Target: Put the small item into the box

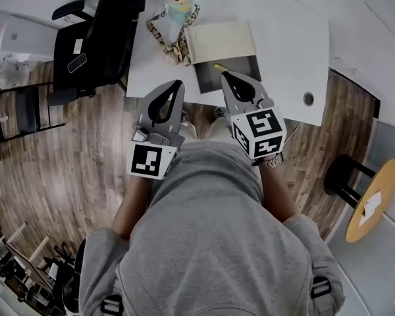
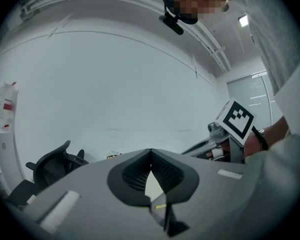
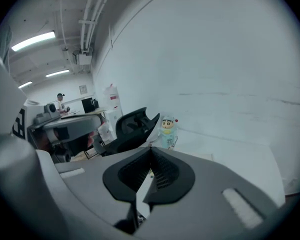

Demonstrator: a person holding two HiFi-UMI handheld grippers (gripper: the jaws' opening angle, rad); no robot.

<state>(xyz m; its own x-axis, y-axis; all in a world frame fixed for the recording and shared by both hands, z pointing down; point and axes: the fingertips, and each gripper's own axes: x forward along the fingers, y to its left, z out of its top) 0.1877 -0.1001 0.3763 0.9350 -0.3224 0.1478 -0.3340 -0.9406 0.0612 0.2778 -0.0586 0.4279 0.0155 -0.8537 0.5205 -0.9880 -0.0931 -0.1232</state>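
Around the white surface (image 1: 283, 45): at 10 o'clock a black office chair (image 1: 95, 35), padded, with plastic arms, up against the edge; at 9 o'clock a black folding chair (image 1: 16, 114) on thin metal legs; at 4 o'clock a round wooden-topped stand (image 1: 375, 199) on a dark post. Underfoot, brown plank floor (image 1: 85, 163). Near the surface's 4 o'clock corner, a small round cable hole (image 1: 308, 99).

At 12 o'clock on the surface, a soft doll (image 1: 179, 15) in pale blue with a patterned strap, upright, just beside the 9 o'clock side of the box (image 1: 230, 74). Box spread open and flat: pale cardboard flap on the far side, dark matte panel on the near side. Small yellow item (image 1: 219, 66), a thin sliver, at the seam between flap and panel, toward 11 o'clock of the dark part (too small to tell whether it lies inside).

Between the grey-sleeved body and the box, only the two tools. Left tool (image 1: 179, 83): grey plastic shell, ribbed black pads, tips pressed together on nothing, at 8 o'clock from the box, by the surface's near edge. Right tool (image 1: 224, 75): same build, likewise closed and empty, tips showing against the dark panel in the head view, near the yellow item but apart from it.
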